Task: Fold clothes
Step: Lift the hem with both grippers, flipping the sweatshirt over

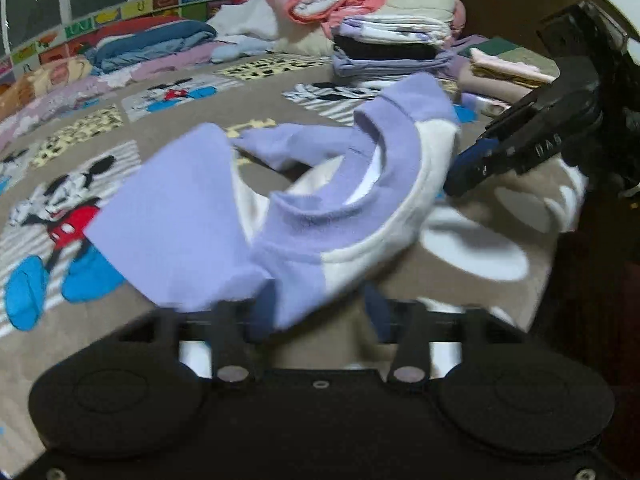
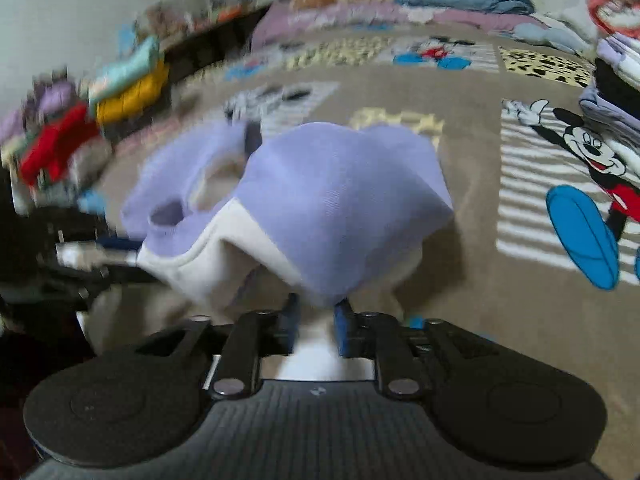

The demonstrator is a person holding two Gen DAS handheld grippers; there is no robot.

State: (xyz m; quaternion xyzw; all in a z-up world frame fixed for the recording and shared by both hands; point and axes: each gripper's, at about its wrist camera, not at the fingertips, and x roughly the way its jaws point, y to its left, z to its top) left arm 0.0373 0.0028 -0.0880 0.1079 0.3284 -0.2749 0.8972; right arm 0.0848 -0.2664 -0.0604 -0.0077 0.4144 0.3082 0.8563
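Sweatshirt before folded stacks

A lilac-and-white garment is seen bunched just beyond the right tongs, its lower fold between the blue pads. A cartoon-mouse blanket lies beneath; folded clothes are stacked at left.

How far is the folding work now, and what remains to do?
Done: a stack of folded clothes stands at the far side of the bed. In hand: a purple and white garment, still crumpled and unfolded, hangs in front of the left gripper and right gripper; whether their fingers pinch it is unclear. Left: folding this garment and the loose clothes along the far edge.
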